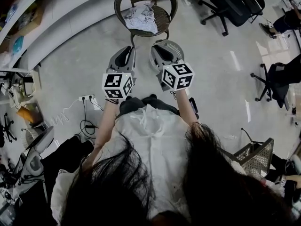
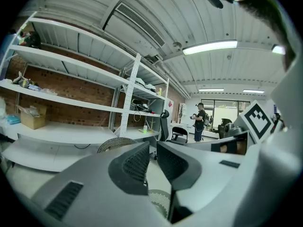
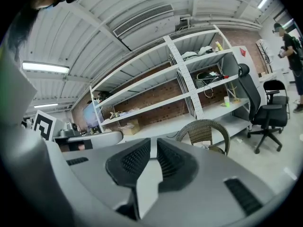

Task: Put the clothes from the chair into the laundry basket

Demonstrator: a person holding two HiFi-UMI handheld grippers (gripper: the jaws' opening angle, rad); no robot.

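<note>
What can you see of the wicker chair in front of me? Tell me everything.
The wicker chair is a round tub shape woven from brown rattan-like strands. Its curved back and arms form one hoop, and it has thin dark legs. It stands upright on the grey floor, close to the white shelving. A crumpled pile of pale clothes lies on its seat, covering much of it. Nothing else appears to touch it.
</note>
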